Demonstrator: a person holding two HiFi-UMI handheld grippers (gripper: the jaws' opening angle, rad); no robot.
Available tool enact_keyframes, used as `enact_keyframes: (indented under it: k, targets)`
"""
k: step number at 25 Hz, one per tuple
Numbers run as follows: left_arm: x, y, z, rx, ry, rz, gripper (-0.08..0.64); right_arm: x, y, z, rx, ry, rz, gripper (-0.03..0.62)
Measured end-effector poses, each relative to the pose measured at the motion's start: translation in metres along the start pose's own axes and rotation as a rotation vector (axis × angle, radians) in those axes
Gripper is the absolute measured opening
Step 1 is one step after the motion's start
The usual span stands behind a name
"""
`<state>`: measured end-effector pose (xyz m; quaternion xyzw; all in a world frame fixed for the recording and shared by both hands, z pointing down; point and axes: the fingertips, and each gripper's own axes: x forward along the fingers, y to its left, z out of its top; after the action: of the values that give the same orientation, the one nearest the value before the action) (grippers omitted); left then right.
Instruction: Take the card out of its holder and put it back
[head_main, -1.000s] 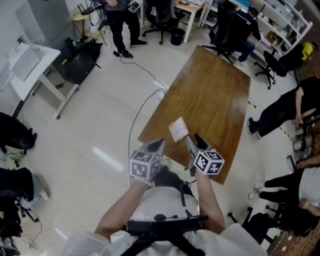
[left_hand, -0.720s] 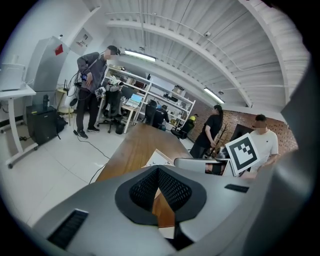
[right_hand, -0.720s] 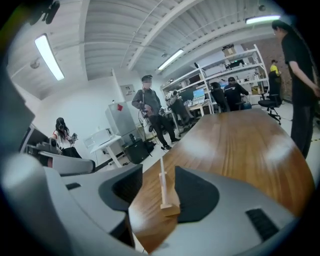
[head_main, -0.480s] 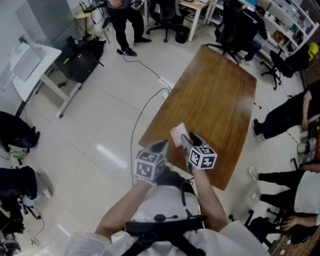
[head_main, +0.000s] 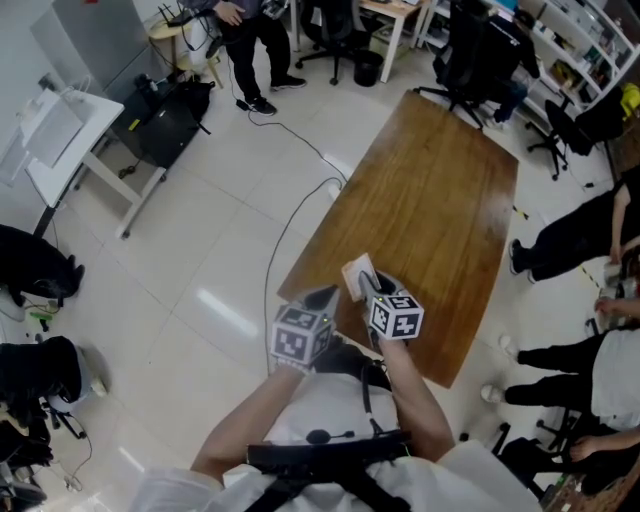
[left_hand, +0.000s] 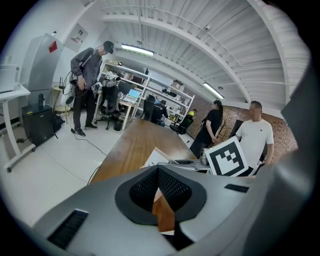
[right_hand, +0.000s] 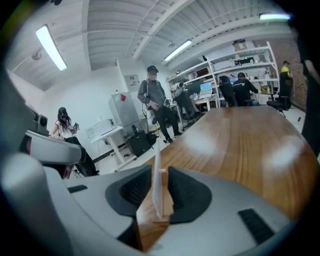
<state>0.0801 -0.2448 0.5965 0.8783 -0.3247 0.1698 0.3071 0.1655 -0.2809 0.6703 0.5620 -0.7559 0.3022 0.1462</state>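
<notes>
Presently the right gripper (right_hand: 160, 192) sits low over the near end of the wooden table (head_main: 440, 200). Its jaws have just been closing. Between them stands the card (right_hand: 156, 175), edge-on and upright in its small wooden holder (right_hand: 166, 202). One pad lies against the card, the other against the wood (a firm clamp, by the look of it). In the head view the card shows as a pale slip close to the table's near corner. Left gripper (left_hand: 159, 186): jaws together, nothing between them, tips just beside the card on its left. A person in a white shirt (left_hand: 255, 135) stands past the table. A cable (head_main: 290, 215) trails across the floor.
</notes>
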Motion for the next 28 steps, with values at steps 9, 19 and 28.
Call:
enact_keyframes:
  k: [9, 19, 28]
  targets:
    - [-0.002, 0.006, 0.002, -0.002, -0.007, 0.01, -0.005, 0.004, 0.005, 0.002, -0.036, 0.003, -0.007, 0.035]
    - [0.0, 0.008, -0.001, -0.021, -0.002, 0.014, -0.005, 0.003, 0.003, 0.007, -0.061, -0.013, -0.005, 0.023]
    - [-0.004, 0.011, -0.001, -0.025, -0.021, 0.013, -0.005, -0.007, 0.004, 0.021, -0.079, -0.053, -0.009, 0.021]
